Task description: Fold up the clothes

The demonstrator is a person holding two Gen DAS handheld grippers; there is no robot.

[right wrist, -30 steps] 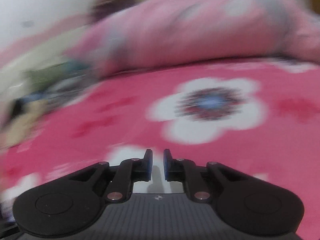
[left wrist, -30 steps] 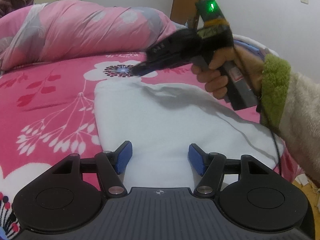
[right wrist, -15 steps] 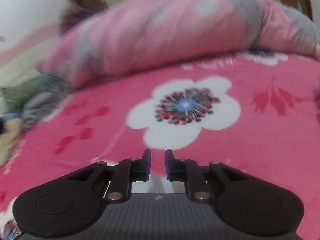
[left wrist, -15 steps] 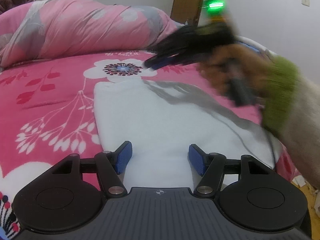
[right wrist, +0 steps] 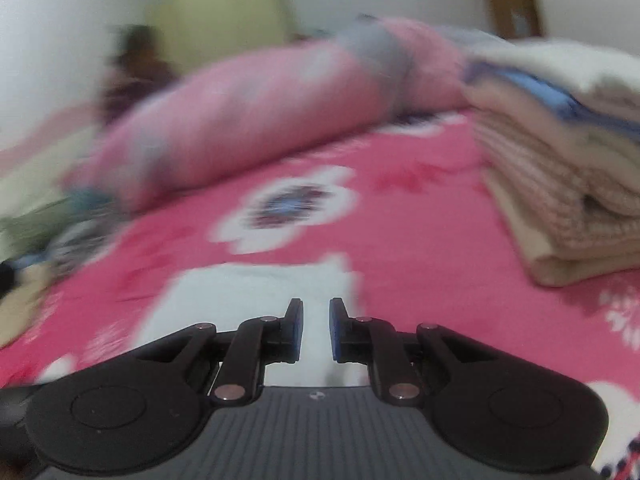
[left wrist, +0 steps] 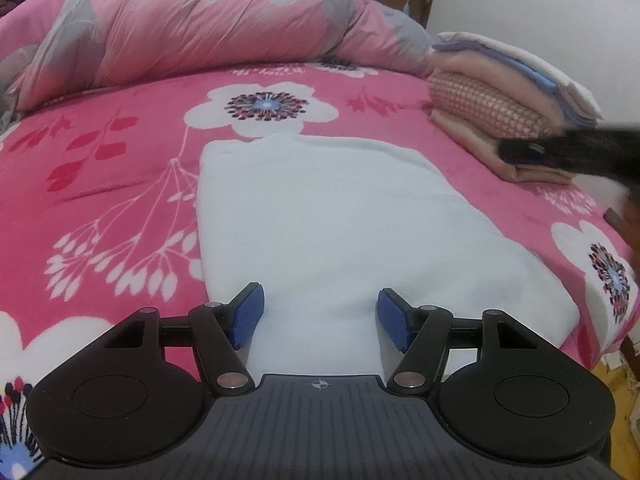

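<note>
A white garment (left wrist: 328, 220) lies folded flat into a long rectangle on the pink flowered bed cover (left wrist: 100, 184). My left gripper (left wrist: 320, 320) hovers over its near end, open, with its blue pads wide apart and nothing between them. In the left wrist view my right gripper (left wrist: 560, 152) is a dark blur at the right edge, beside the stack of folded clothes. Seen in its own view, the right gripper (right wrist: 316, 328) is over the white garment (right wrist: 248, 292), its jaws a narrow gap apart and empty.
A stack of folded clothes (left wrist: 500, 108) sits at the bed's far right, close to the right gripper (right wrist: 560, 184). A rolled pink duvet (left wrist: 180, 24) lines the far side. A person (right wrist: 136, 68) is beyond it, blurred. The bed edge (left wrist: 600, 320) drops off on the right.
The right gripper and its hand swung from over the garment's far end out to the right, beside the folded stack. The left gripper stayed over the near end, still open.
</note>
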